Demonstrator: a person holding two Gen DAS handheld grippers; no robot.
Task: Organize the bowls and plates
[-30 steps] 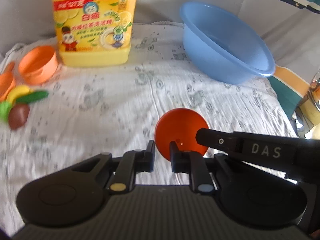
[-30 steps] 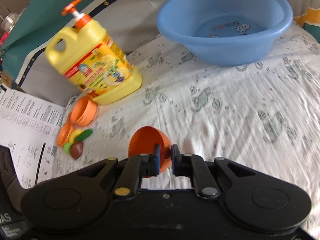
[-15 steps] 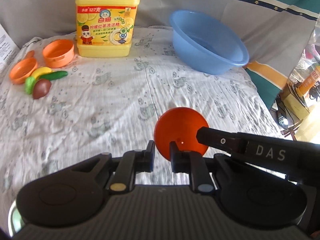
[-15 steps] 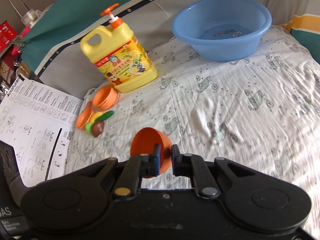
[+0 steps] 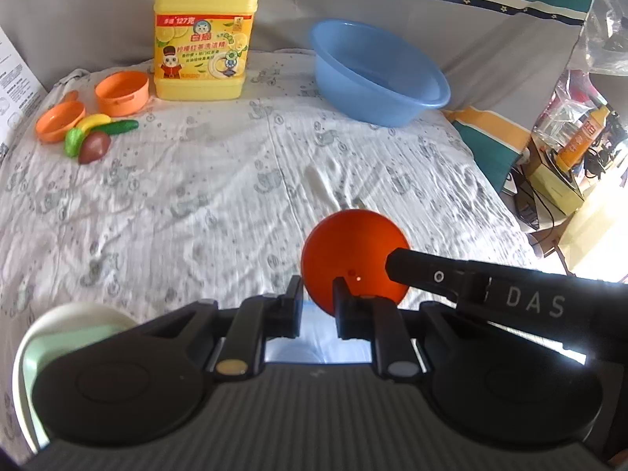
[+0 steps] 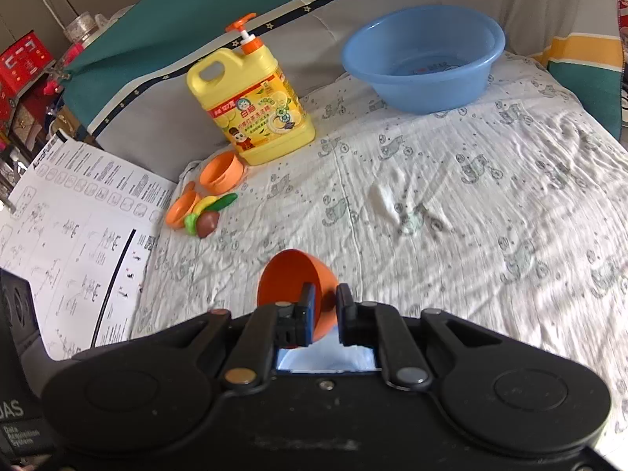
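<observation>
- You have one orange bowl (image 6: 295, 289) up off the bed, pinched in both tongs.
- You have two more orange dishes at the far left: one cup (image 5: 121, 92) and one saucer (image 5: 60, 121).
- You have one blue basin (image 5: 378, 72) at the far side.
- You have one yellow jug (image 5: 204, 35) with a pump.
- You have four toy foods in one cluster (image 5: 94, 137): one yellow, one dark green, one light green, one brown.
- You have one pale dish (image 5: 29, 353) at the lower left of the left view, partly hidden.
- You have one printed sheet (image 6: 74, 235) beside the bed.
- You have two tongs: left (image 5: 317, 302), right (image 6: 325, 314).
</observation>
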